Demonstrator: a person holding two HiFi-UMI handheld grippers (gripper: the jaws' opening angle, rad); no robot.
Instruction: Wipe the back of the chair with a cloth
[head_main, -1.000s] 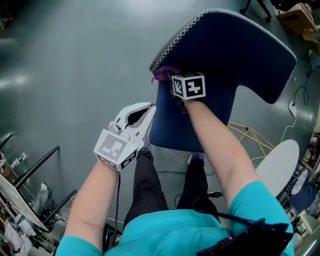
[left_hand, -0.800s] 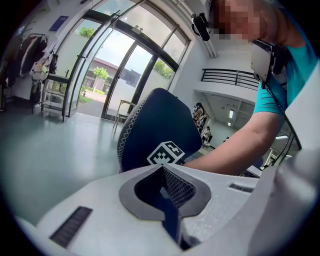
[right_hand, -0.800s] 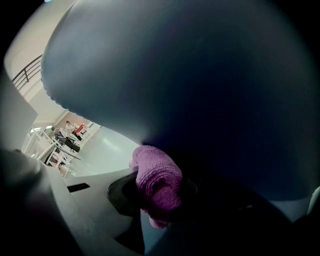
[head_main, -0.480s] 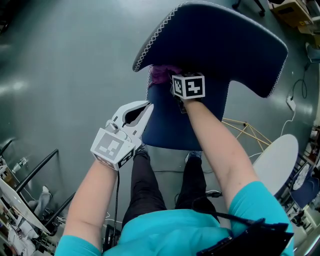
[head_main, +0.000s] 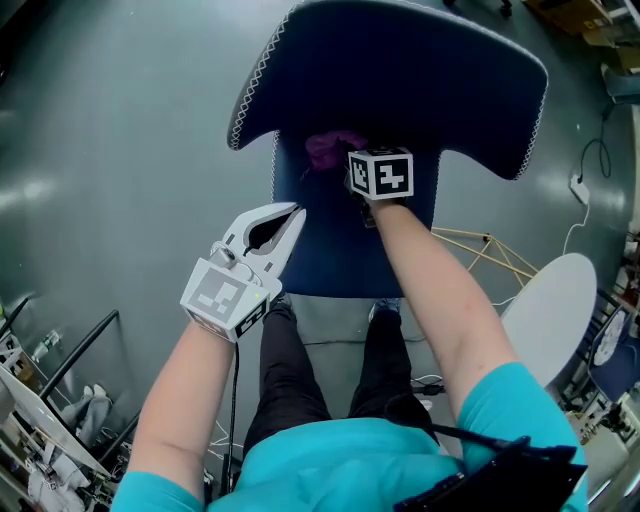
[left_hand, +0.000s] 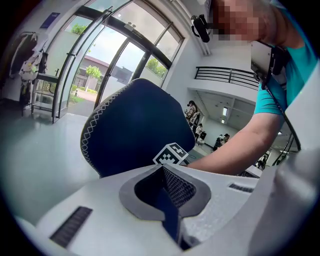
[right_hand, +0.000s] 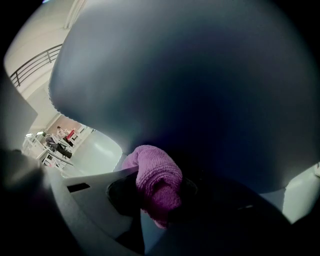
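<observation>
**Purple cloth pressed to the chair back**

The purple cloth (head_main: 331, 150) sits bunched against the dark blue chair back (head_main: 420, 70), where the wide top narrows to the stem, at about 12 o'clock in the head view. The right tongs (right_hand: 152, 207) are clamped on it. The cloth fills the gap between the jaws and touches the upholstery. The left tongs (head_main: 291, 217) hover at about 8 o'clock from the cloth, by the stem's edge — jaws closed together on nothing. Grey floor (head_main: 110, 140) lies below.
</observation>
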